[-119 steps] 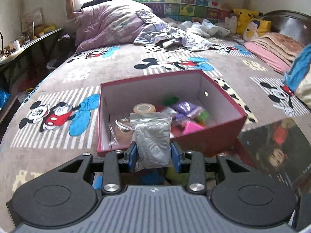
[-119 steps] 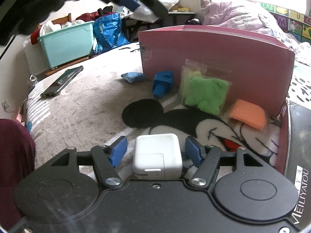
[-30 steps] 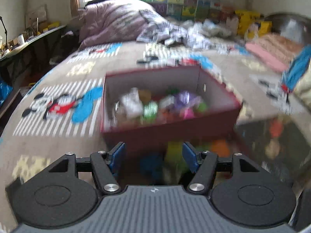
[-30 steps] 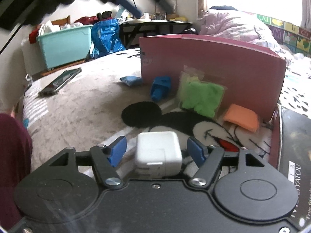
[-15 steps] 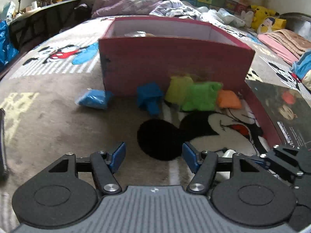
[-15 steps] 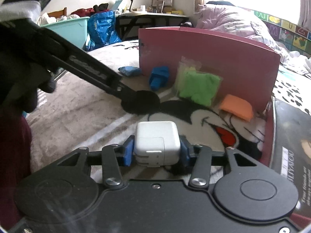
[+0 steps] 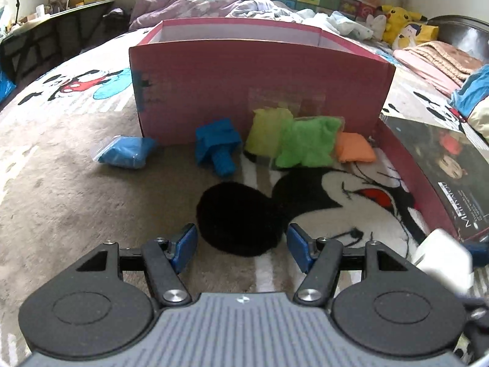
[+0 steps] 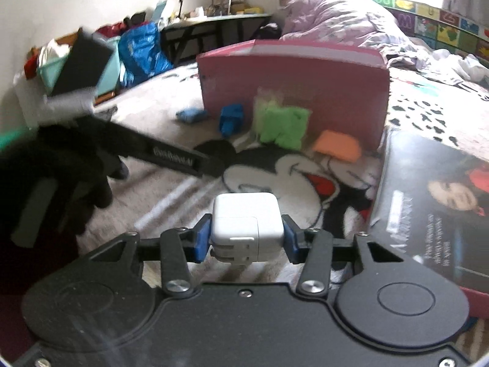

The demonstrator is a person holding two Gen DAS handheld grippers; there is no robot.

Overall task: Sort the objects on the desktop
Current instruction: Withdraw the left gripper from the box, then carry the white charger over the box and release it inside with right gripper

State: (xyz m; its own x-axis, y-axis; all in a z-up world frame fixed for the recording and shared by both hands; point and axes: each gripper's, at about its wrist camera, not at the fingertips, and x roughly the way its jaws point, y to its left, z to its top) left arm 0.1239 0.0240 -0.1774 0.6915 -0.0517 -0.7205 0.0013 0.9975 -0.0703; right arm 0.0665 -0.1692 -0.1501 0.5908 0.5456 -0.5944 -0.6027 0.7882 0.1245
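Right wrist view: right gripper (image 8: pixel 247 240) clamps a smooth, rounded white charger cube (image 8: pixel 246 231); left gripper (image 7: pixel 241 247) gapes empty.

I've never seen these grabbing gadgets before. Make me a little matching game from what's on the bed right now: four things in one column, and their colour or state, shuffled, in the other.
Things:
1. white charger
2. left tool
3. fuzzy pouch at the middle of the red box's front wall
4. flat pouch nearest the dark book

States:
A. orange
B. open, nothing between its fingers
C. green
D. clamped in the right tool

Pairs: 1-D, 2-B, 3-C, 4-A
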